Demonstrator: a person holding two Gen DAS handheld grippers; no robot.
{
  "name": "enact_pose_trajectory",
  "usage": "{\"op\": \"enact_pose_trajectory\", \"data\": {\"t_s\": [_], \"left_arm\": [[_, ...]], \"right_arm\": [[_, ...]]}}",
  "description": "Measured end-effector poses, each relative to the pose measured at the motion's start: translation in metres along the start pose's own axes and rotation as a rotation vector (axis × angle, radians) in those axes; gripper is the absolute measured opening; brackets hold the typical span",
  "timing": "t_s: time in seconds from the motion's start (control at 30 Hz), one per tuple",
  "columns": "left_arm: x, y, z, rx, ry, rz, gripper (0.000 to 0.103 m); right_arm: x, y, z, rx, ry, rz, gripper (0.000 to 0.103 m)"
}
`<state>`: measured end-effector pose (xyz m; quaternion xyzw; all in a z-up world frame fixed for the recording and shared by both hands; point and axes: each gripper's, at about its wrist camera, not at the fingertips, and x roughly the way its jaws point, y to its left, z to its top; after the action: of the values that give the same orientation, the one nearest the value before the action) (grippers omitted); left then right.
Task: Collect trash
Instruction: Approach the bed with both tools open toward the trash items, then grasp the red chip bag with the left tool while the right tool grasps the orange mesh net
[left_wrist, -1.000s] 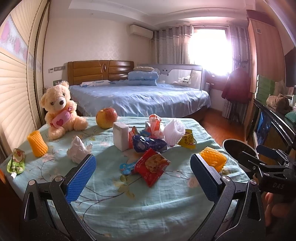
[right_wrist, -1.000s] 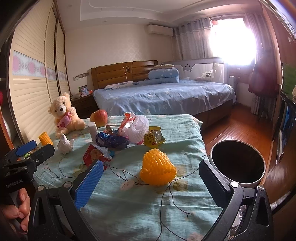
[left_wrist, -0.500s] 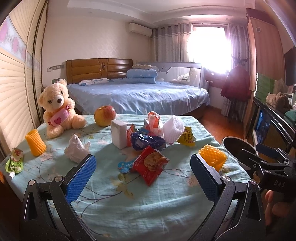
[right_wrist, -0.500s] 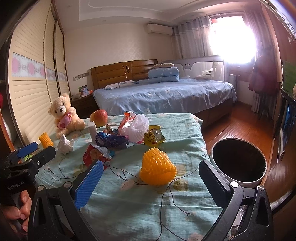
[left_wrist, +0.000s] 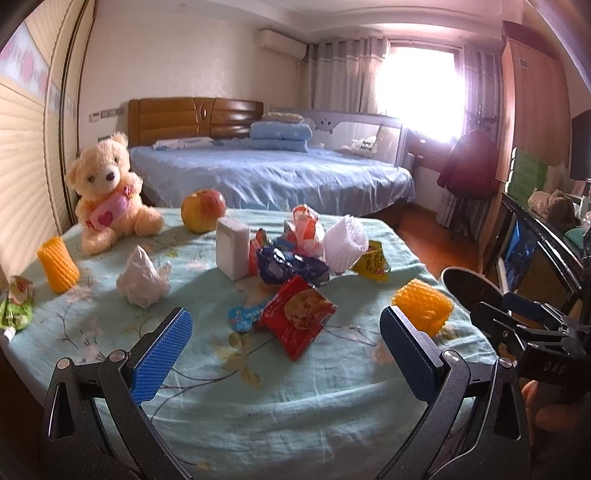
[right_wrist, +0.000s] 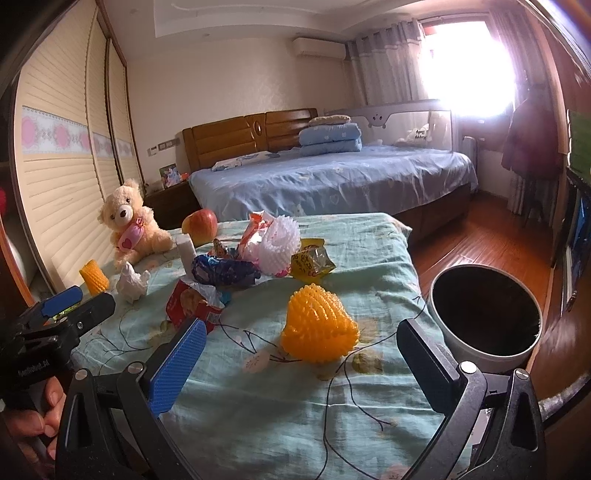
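Observation:
Trash lies on a table with a light green cloth (left_wrist: 258, 398): a red snack wrapper (left_wrist: 297, 319), a dark blue wrapper (left_wrist: 290, 264), a white foam net (left_wrist: 345, 245), a yellow packet (left_wrist: 371, 260), a crumpled tissue (left_wrist: 142, 278) and an orange foam net (right_wrist: 317, 330). A round bin (right_wrist: 484, 314) stands on the floor right of the table. My left gripper (left_wrist: 284, 352) is open and empty, just short of the red wrapper. My right gripper (right_wrist: 301, 362) is open and empty, just short of the orange foam net.
A teddy bear (left_wrist: 107, 192), an apple (left_wrist: 202, 210), a white carton (left_wrist: 232, 247) and a second orange foam net (left_wrist: 58, 264) also stand on the table. A green pouch (left_wrist: 16, 306) lies at its left edge. A blue bed (right_wrist: 332, 181) stands behind.
Both grippers have moved slightly forward toward the table, so the trash looks a little nearer. Both stay open and nothing on the table has moved.

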<state>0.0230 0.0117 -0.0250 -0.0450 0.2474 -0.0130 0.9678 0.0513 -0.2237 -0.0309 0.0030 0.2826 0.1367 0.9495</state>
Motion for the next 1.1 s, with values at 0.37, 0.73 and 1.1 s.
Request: {"op": "enact_pose_trajectory", "data": {"t_s": [0.37, 0.73, 1.1], "left_arm": [[0.043, 0.0, -0.004, 0.008, 0.135, -0.042, 0.103], [0.1, 0.012, 0.0, 0.026, 0.238, -0.058, 0.103], [0.125, 0.0, -0.009, 0.055, 0.298, -0.132, 0.051]], "right_arm": [[0.038, -0.022, -0.007, 0.053, 0.135, -0.005, 0.103], [0.072, -0.037, -0.002, 0.096, 0.214, -0.021, 0.102], [0.099, -0.039, -0.007, 0.165, 0.268, 0.018, 0.056]]}}
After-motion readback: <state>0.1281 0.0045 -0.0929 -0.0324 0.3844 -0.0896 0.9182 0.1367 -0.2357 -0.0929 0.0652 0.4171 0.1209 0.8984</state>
